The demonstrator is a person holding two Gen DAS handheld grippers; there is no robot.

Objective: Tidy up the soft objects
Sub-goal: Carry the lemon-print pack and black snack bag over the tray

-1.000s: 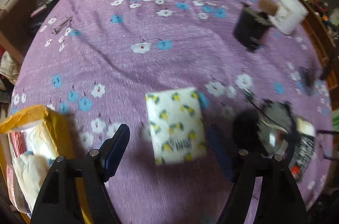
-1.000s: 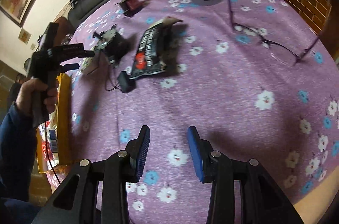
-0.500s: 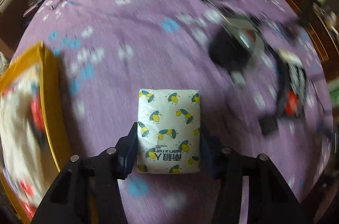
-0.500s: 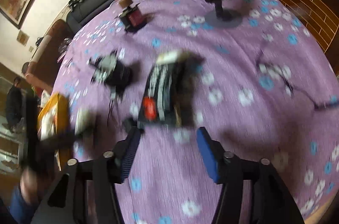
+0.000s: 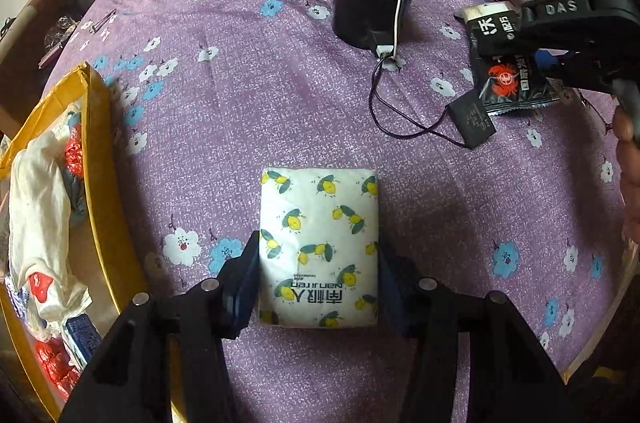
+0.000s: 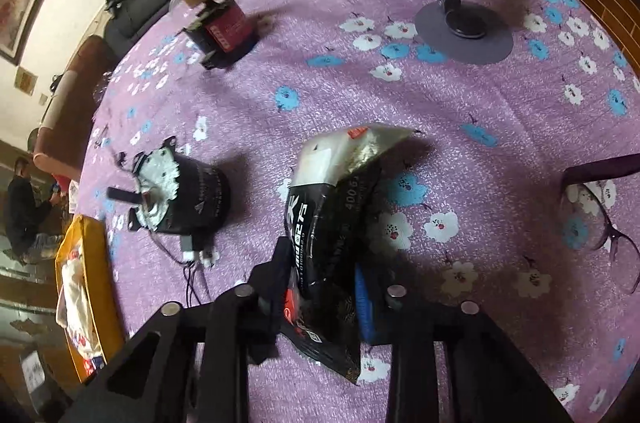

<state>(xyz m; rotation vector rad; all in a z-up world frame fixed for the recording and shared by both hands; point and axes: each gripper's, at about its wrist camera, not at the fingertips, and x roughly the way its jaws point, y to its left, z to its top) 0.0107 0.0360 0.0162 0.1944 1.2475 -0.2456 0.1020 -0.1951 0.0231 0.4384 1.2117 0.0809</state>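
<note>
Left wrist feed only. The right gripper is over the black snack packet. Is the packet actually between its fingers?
Observer: Yes. In the right wrist view the black snack packet sits between the right gripper's fingers, with the jaws closing on it.
Operator: Anything on the cloth past it, on the right?
Observer: Purple-framed glasses lie on the tablecloth near that view's right edge, apart from the packet.
</note>
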